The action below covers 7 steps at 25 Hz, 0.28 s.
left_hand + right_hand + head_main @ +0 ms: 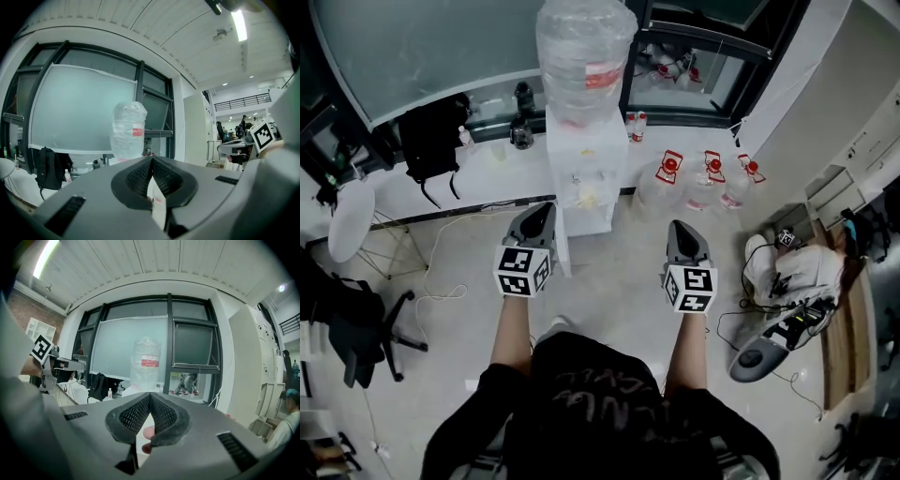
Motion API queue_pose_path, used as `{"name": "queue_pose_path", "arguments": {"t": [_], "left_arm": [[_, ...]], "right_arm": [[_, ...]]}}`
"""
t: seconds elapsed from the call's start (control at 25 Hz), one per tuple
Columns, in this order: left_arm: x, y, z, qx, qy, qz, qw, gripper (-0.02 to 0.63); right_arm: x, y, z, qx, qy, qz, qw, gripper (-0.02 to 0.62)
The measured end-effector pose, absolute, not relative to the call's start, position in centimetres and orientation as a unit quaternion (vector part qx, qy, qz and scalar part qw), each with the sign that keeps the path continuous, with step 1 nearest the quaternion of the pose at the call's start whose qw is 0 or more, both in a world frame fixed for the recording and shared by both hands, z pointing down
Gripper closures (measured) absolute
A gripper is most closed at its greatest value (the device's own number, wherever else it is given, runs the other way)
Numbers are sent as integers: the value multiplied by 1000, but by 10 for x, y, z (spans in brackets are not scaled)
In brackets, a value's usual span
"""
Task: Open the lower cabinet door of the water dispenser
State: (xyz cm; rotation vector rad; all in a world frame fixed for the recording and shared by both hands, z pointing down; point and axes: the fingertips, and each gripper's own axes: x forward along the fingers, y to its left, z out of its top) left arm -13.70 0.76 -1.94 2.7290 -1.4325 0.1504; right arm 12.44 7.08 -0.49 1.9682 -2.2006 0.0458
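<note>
1. Floor (609, 281): pale, carries everything below; cables trail across it.
2. Window (422, 47): frosted pane in a dark frame, behind the dispenser.
3. Dispenser (581, 178): white, upright against the window sill, straight ahead of the person and between the two tongs in the head view. From this steep angle only its top and tap recess show. The lower door cannot be made out, and in both gripper views the tongs' own bodies hide it.
4. Bottle (584, 56): clear, with a red label, inverted on top of the dispenser. It also shows in the left gripper view (127, 131) and the right gripper view (146, 364).
5. Backpack (431, 141): black, on the sill left of the dispenser.
6. Jugs (703, 183): three with red caps, on the floor right of the dispenser.
7. Left tongs (546, 208) (151, 158): tips closed together, nothing gripped; just beside the dispenser's left front edge, apart from it.
8. Right tongs (680, 225) (150, 394): tips closed together, nothing gripped; held well right of the dispenser, apart from it.
</note>
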Motion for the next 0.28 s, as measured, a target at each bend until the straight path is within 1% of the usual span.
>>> {"name": "queue_pose_path", "arguments": {"t": [0.28], "left_arm": [[-125, 8, -39, 888, -458, 42, 9, 591]], "right_arm": [[131, 68, -26, 665, -741, -8, 90, 583]]}}
